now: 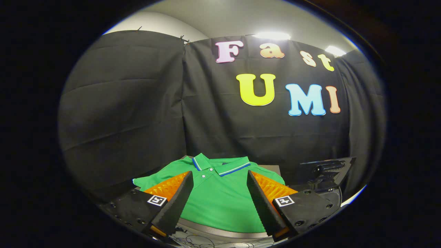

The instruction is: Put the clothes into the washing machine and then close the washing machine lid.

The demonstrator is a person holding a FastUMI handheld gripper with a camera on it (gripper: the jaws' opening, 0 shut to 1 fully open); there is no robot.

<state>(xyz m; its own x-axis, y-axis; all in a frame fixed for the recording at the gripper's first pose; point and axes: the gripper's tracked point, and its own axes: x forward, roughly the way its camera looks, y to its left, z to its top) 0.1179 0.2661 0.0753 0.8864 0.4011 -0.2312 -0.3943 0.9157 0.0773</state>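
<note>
Green polo shirt [220, 199]: laid flat, collar away from the gripper [219, 181], body running lengthwise toward it, directly ahead and below the fingers. Gripper: fingers spread wide, holding nothing, their tips framing the shirt's chest. Washing machine [325, 172]: dark raised part showing beyond the right-hand finger.

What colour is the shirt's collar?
Green, edged with blue and white stripes, on the green polo shirt; gripper view, fingers open.

Gripper [219, 177] fingers spread; green polo shirt [220, 199] between, unobstructed.
</note>
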